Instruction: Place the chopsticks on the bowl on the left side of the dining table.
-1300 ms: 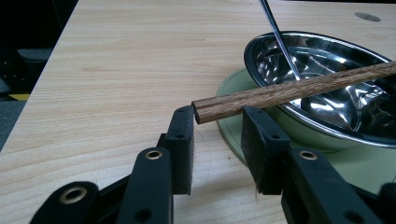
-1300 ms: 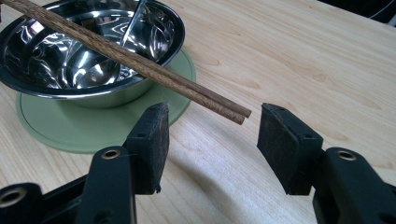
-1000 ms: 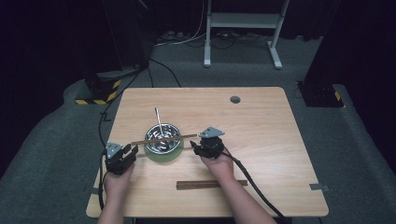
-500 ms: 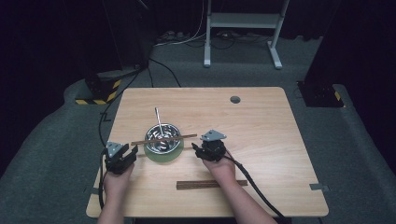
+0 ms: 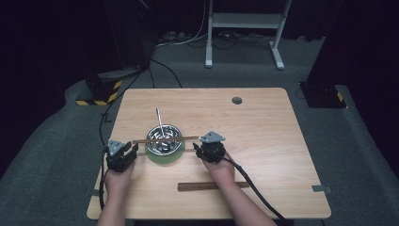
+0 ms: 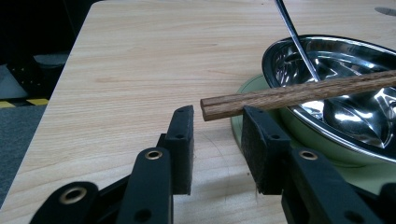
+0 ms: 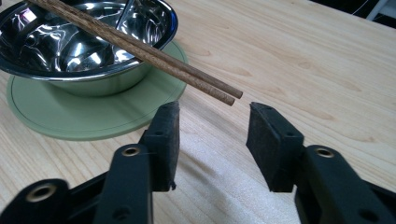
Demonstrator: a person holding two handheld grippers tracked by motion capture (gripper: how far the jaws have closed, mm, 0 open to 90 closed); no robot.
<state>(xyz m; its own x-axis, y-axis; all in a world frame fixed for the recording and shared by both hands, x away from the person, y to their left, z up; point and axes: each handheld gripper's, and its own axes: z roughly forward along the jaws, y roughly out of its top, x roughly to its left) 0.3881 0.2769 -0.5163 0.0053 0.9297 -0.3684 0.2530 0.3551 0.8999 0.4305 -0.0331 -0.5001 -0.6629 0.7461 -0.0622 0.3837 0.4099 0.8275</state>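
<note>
The chopsticks [image 5: 164, 139] lie across the bowl [image 5: 163, 140] rim, one end at each of my grippers. My left gripper [image 6: 217, 128] and right gripper [image 7: 212, 122] stand apart, jaws just closing, gripping nothing. Risk: an off-centre pinch rolls the sticks off the rim — or tips the bowl.

Brown chopsticks [image 5: 164, 140], silver bowl [image 5: 163, 139], pale green mat [image 5: 164, 157]

We record a lab or studio recording bay, pale wooden table [image 5: 263, 141], grey carpet, black surrounds, trailing floor cables [image 5: 188, 40], hazard-striped base [image 5: 101, 96], white metal stand [image 5: 244, 21]
</note>
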